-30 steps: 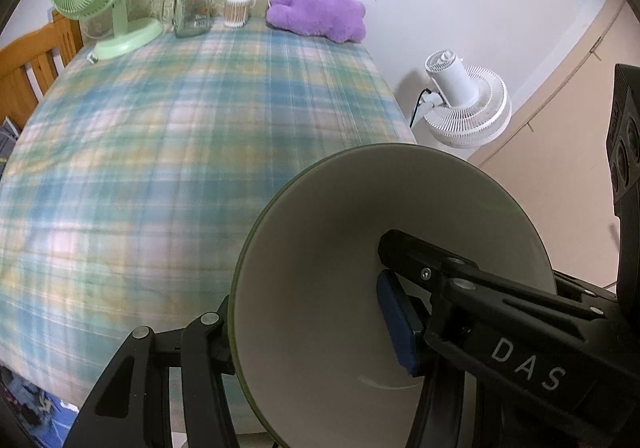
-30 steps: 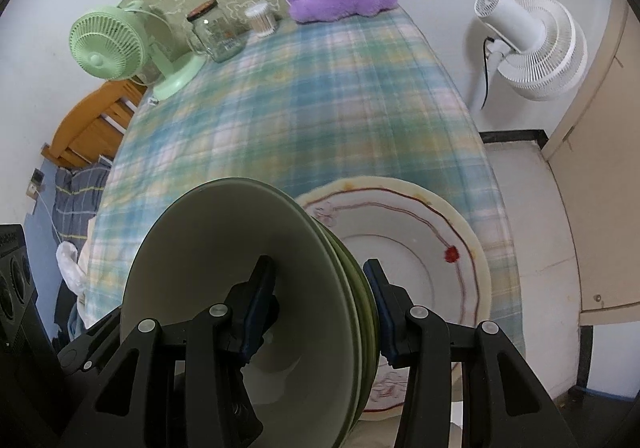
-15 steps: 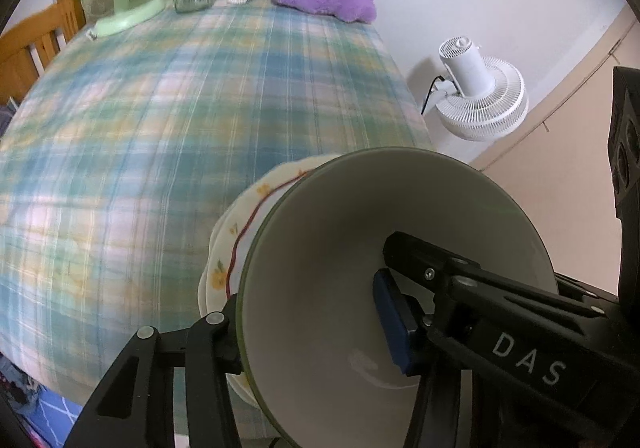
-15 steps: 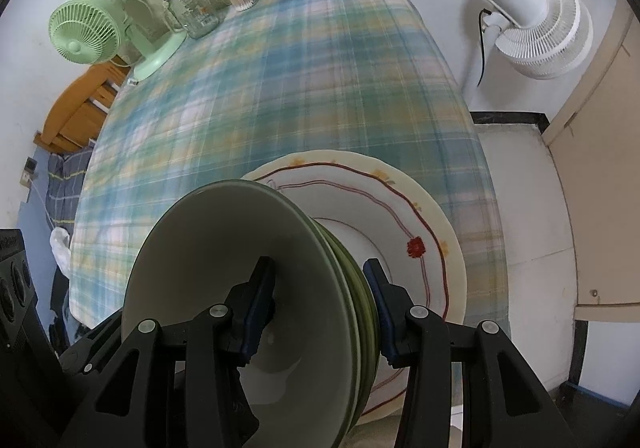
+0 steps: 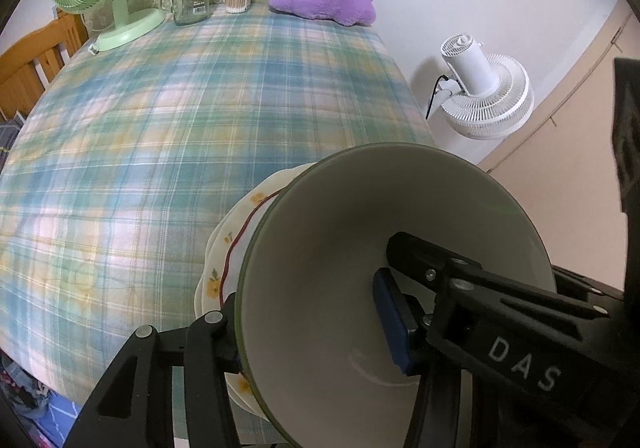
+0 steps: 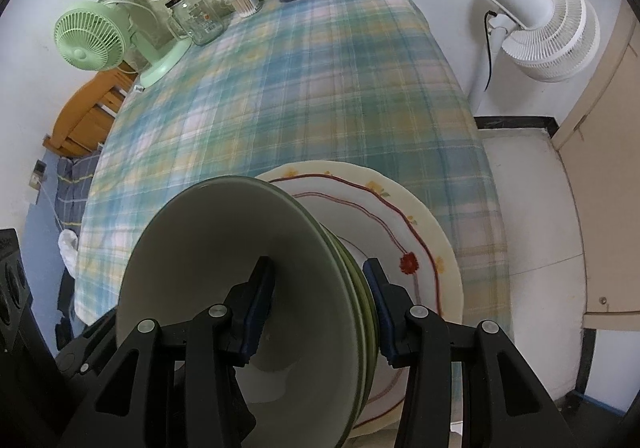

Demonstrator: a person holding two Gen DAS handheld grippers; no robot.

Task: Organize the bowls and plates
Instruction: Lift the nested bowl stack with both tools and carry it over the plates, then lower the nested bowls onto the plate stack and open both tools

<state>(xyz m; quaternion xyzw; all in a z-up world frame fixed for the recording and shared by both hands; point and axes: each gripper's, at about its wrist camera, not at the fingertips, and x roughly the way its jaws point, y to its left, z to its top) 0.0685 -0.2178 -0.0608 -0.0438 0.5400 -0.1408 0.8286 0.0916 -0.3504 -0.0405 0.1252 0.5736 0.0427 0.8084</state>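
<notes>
**Both grippers clamped on nested green bowls above the floral plate**

Right gripper point(image 6: 318, 298): jaws narrowly apart, clenched across the wall of a stack of bowls point(image 6: 224, 288). One blue pad sits inside the top bowl, the other against the outer wall. At least three rims are visible, nested.

Left gripper point(image 5: 308, 324): grips the same rim from the opposite side; its blue pad presses the inner wall, the other finger is outside.

Orientation: the bowls are tipped on edge, with the mouth facing the right wrist camera and slightly up.

Position: over the near right edge of the table point(image 6: 280, 87), just in front of a plate point(image 6: 400, 232). Contact with the plate cannot be told.

Materials: bowls are glossy, pale inside, with olive-green rims and a round flared shape. The plate is cream, scalloped, with a red line and flower motifs. The tablecloth is a soft plaid weave.
</notes>
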